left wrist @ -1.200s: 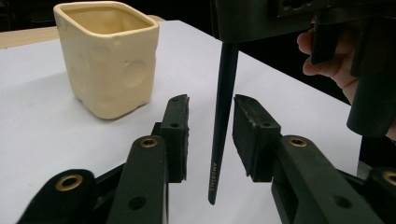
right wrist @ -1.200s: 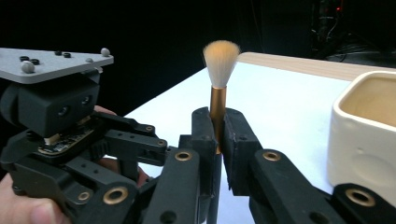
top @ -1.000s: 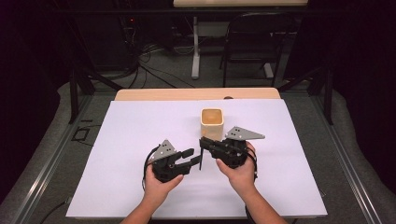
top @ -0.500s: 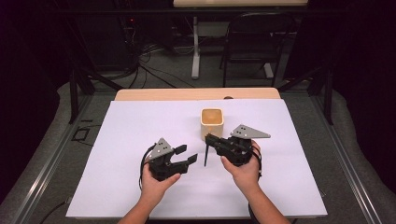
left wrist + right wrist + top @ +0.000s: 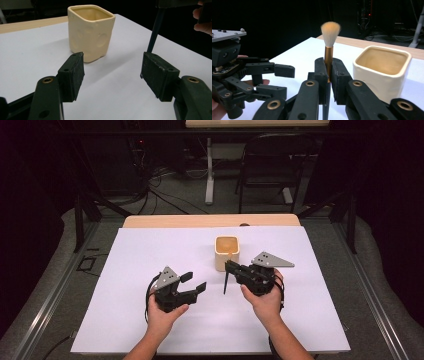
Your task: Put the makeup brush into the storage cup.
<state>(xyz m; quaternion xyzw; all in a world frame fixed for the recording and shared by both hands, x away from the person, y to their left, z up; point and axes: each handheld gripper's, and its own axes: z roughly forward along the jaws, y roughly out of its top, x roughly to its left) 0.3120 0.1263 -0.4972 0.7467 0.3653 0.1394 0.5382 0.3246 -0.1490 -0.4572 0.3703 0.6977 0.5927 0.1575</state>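
1. The brush (image 5: 329, 47) looks light, with a stiff thin handle and soft bristles; gripping by the metal collar suits it.
2. The right gripper (image 5: 231, 269) clenches it upright, bristles up, just beside the cup (image 5: 227, 252) on the table (image 5: 150, 245).
3. The left gripper (image 5: 194, 282), which held the brush a second ago, has just been opening; its jaws are released and empty.

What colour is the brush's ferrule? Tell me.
Copper-gold ferrule, clearest in the right gripper view.
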